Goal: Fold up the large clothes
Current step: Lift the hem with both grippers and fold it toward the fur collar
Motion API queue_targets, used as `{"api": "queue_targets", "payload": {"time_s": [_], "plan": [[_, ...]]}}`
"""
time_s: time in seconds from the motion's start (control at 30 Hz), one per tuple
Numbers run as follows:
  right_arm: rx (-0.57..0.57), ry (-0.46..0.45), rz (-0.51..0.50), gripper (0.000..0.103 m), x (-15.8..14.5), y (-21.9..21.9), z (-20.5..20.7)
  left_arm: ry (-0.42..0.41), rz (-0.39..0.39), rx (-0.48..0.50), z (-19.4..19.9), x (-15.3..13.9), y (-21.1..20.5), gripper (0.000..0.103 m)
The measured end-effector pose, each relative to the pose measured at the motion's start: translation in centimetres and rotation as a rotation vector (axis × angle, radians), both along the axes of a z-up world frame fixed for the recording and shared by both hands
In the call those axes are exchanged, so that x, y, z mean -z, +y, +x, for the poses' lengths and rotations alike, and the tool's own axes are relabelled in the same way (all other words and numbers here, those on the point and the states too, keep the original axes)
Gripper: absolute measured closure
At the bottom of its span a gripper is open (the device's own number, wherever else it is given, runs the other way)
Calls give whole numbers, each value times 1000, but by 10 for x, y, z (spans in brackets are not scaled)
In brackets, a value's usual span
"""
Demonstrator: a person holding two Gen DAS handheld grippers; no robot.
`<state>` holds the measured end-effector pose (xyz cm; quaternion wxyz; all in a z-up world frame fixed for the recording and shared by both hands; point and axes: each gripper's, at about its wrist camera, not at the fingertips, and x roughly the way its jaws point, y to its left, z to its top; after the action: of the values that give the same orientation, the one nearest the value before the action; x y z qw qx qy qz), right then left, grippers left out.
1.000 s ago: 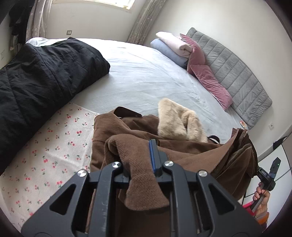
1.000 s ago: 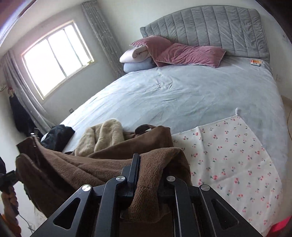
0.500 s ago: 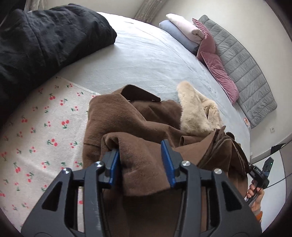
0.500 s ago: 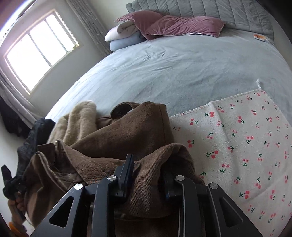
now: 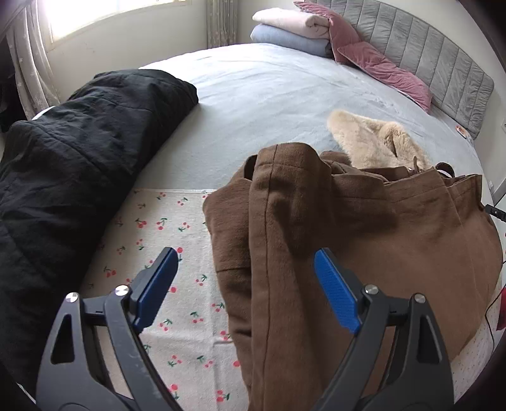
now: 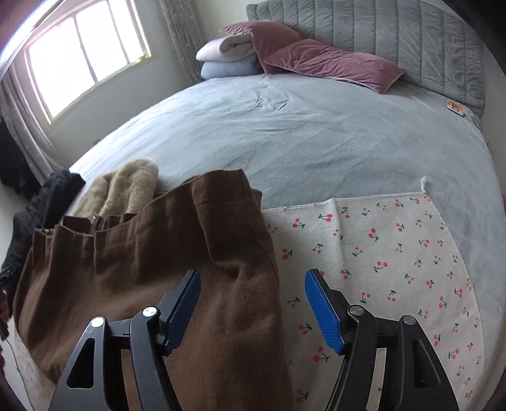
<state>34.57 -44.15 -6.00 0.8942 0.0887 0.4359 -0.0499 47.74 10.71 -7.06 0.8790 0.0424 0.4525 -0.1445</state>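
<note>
A brown coat point(image 5: 363, 240) with a beige fur collar point(image 5: 373, 142) lies folded on the cherry-print cloth point(image 5: 170, 227) at the near edge of the bed. My left gripper point(image 5: 246, 278) is open just above the coat's left folded edge, holding nothing. In the right wrist view the same coat point(image 6: 151, 259) lies at lower left with its fur collar point(image 6: 126, 186) behind it. My right gripper point(image 6: 253, 300) is open over the coat's right edge, beside the cherry-print cloth point(image 6: 379, 253), holding nothing.
A black quilted garment point(image 5: 69, 158) lies along the left of the grey-blue bed point(image 5: 278, 95). Pink pillows point(image 5: 385, 66), folded blankets point(image 5: 291, 28) and a grey headboard point(image 6: 395, 34) are at the far end. A window point(image 6: 85, 53) is at far left.
Both grippers have opened and let go of the brown coat. The coat has dropped flat onto the cherry-print cloth, and both grippers have drawn back a little.
</note>
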Motion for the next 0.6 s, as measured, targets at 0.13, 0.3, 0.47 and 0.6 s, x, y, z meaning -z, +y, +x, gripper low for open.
{"api": "queue_targets", "payload": {"time_s": [0.13,0.3,0.47,0.6], "plan": [[28,31,-45,34,13,4,41,43,38,7,25,12,-24,39],[46,-18,-45,85,18,19,49,15,32,-51,28,1,-41,95],[77,-199,-343,94,-24,57,11,-180,-2,-142,-7,-48,-36,96],[163,-396,-504,95,-65,75,-5,-372,-32,-214,-18,-85,-35,96]]}}
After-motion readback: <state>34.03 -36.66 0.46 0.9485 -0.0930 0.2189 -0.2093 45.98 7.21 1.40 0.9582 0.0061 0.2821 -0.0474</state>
